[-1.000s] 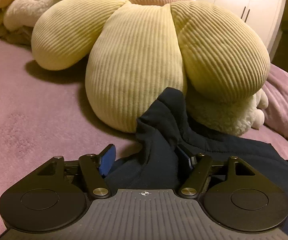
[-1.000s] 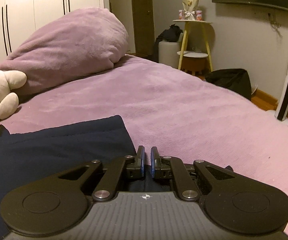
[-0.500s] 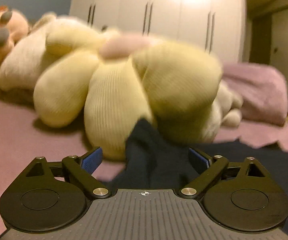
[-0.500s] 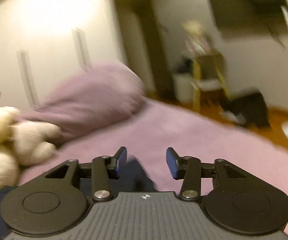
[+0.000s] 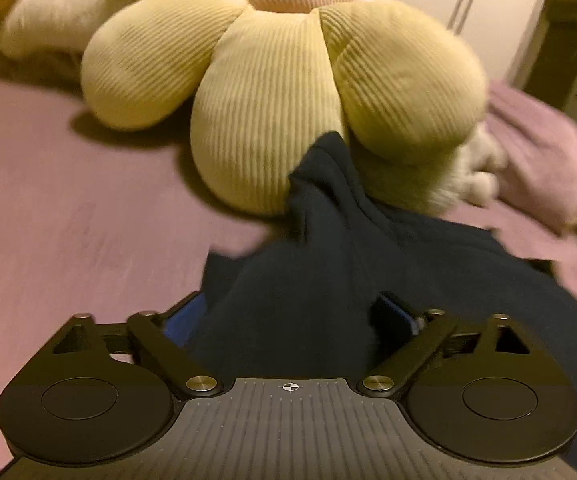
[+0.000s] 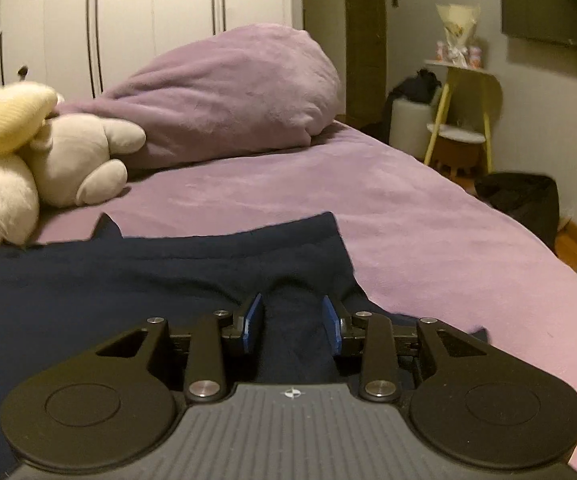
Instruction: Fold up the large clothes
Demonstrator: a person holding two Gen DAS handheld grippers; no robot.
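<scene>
Evidently both tongs were closing over ridges of the navy garment (image 5: 328,264): left tongs (image 5: 290,316) spread wide, right tongs (image 6: 292,320) narrower, neither pinching; gather both layers first.

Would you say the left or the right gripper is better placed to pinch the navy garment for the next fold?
Probably the right gripper: its jaws are closing around a narrow ridge of the navy garment. The left gripper straddles a bulkier bunch, closing from much wider.

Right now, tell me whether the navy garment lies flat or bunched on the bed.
Bunched. The navy garment rises in a ridge against the flower cushion, and a fold of it humps up on the bed.
</scene>
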